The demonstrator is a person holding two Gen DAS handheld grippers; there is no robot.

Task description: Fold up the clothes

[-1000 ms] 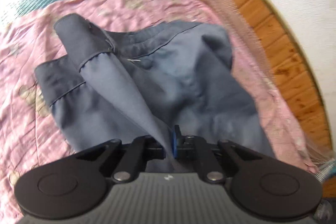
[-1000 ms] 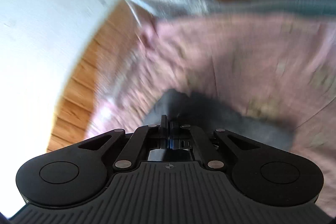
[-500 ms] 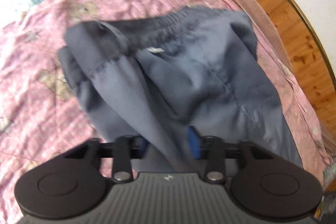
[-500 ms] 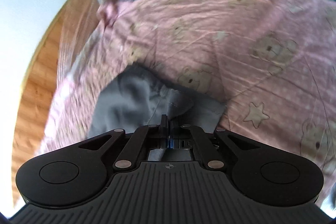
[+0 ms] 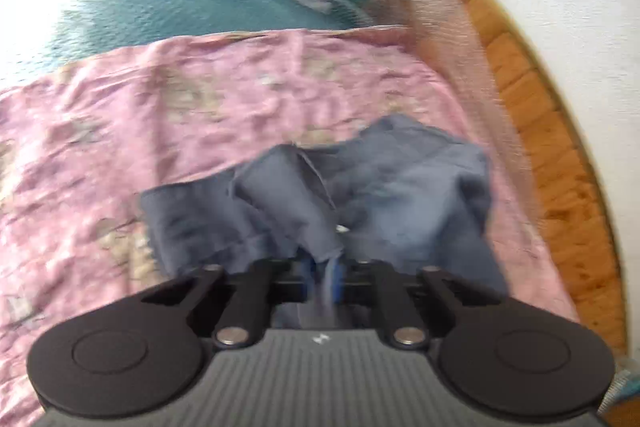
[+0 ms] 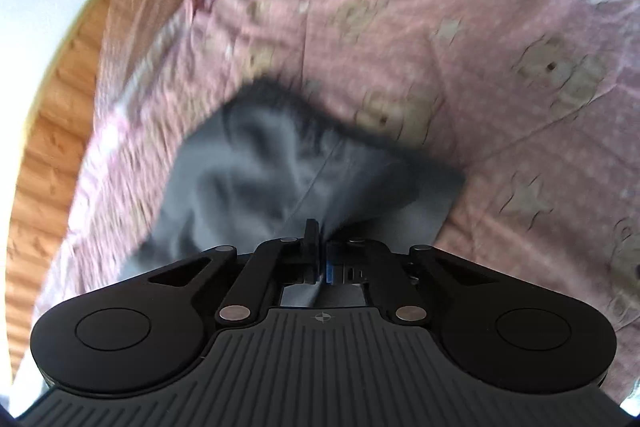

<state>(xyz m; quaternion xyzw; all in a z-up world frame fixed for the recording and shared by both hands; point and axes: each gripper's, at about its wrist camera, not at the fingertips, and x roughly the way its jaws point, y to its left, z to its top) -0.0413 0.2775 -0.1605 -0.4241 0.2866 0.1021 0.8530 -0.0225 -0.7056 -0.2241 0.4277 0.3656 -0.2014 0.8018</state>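
Since a second ago, bunched smaller and drawn back toward the left camera: the grey garment [image 5: 360,195], then spread broad over the pink bedspread [image 5: 200,115], now a crumpled heap near the spread's right edge, beside the netting and the wood floor [image 5: 560,167]. Lies on the bed, not lifted clear, with a teal cover [image 5: 160,7] beyond the pink. Runs forward and away from both sets of jaws, so each hand holds a near edge and the bulk sits ahead. Long axis hard to call through the blur; probably crosswise between the two hands, going by the seam [image 6: 320,163] slanting up from the right jaws. Left gripper [image 5: 323,273]: jaws closing again after a brief release, a pleat of grey cloth pinched between the blue pads. Right gripper [image 6: 320,259]: jaws clenched on a fold of the same cloth, which fans out ahead and to the left in that view. Neither hand clearly nearer; both at the hem-side edge. Likely next: carry the two held edges forward over the heap, which calls for keeping both hands level and the same way apart, lest the fold skew.
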